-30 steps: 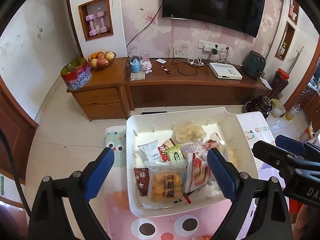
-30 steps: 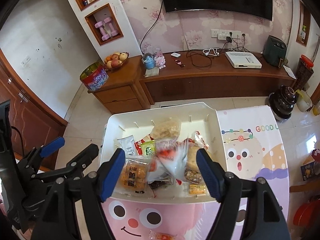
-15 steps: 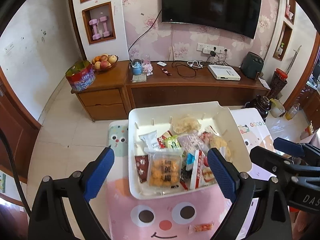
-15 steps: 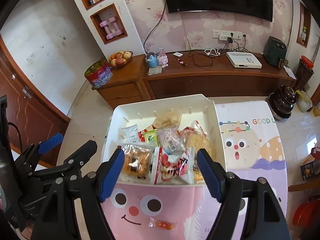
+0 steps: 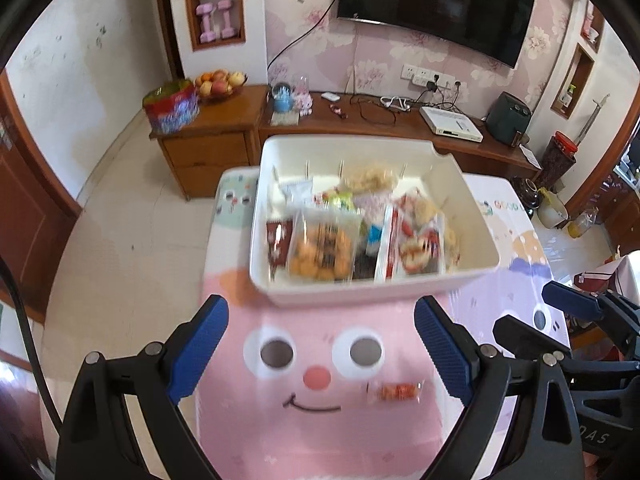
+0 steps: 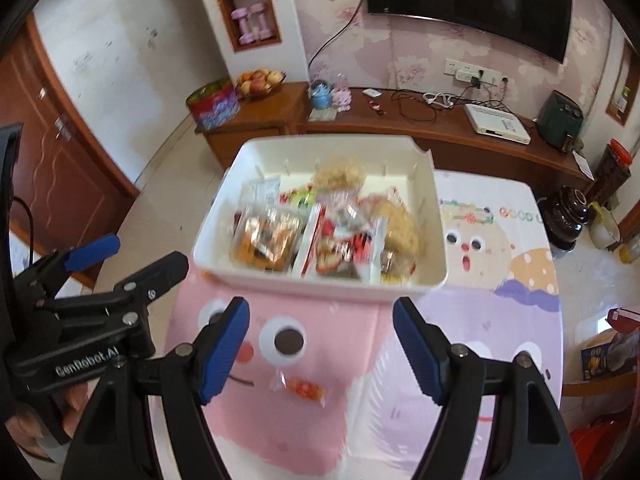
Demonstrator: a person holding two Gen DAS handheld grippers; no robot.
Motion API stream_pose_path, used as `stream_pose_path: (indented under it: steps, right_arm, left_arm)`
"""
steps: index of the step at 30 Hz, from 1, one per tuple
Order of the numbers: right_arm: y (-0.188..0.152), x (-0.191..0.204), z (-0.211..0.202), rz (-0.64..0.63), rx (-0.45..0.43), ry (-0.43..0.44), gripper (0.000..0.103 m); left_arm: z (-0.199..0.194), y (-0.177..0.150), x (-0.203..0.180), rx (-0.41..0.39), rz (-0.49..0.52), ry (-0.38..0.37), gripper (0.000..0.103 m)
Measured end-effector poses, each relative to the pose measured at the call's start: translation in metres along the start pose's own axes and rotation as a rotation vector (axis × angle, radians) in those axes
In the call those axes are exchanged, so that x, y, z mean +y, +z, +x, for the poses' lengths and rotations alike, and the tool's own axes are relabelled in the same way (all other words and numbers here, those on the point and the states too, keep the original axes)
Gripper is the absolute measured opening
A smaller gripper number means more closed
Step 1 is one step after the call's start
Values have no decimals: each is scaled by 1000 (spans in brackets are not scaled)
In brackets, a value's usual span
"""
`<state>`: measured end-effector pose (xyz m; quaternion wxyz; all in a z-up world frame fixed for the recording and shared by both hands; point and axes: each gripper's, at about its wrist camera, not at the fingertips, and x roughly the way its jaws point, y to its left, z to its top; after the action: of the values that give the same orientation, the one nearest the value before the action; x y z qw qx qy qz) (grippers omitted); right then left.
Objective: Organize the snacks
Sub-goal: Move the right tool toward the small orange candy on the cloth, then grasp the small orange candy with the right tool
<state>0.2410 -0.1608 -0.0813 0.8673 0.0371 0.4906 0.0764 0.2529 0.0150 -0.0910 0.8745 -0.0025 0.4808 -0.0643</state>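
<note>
While tilted down over the desk (image 5: 320, 440) with its pink cartoon-face cover, looking at a white bin (image 5: 372, 292) on the far half, its near wall just beyond both sets of blue tips. Packed with snacks: an orange biscuit bag (image 5: 322, 246) at the front left, a red-and-white packet (image 5: 416, 240) beside it on the right, paler puffed pieces (image 5: 370, 178) toward the back. Blurred, so no labels readable.

Down to the left claw (image 5: 320, 354): spread wide, nothing between the fingers (image 5: 200, 350), hanging above the cartoon face short of the bin. Right claw (image 6: 320, 348): jaws just been closing a little, yet plainly apart and gripping nothing, also short of the bin.

Smallest of all, one loose wrapped candy (image 6: 304, 390), red-orange in clear wrap, lying flat on the pink cover, well apart from the bin, below the right claw's gap and untouched. Same candy (image 5: 394, 391) showing near the left claw's right finger.
</note>
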Motion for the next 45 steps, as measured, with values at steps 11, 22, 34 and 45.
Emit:
stream_pose_path:
  steps: [11,22,34,45]
  right_arm:
    - [-74,8,59,-173,128,3,70]
    - [-101,32,114,-334,187,-21,66]
    - [-112,39,152,-361,258,22,38]
    - [-116,28,145,-255,262,31,22]
  left_arm:
    - [48,-101,24,176,-75,20,94]
    - [95,-132,34,271,-104,45,94]
    - [112,-125,40,307,-132,47,94]
    - [119,-120,31,334,-120,34,94]
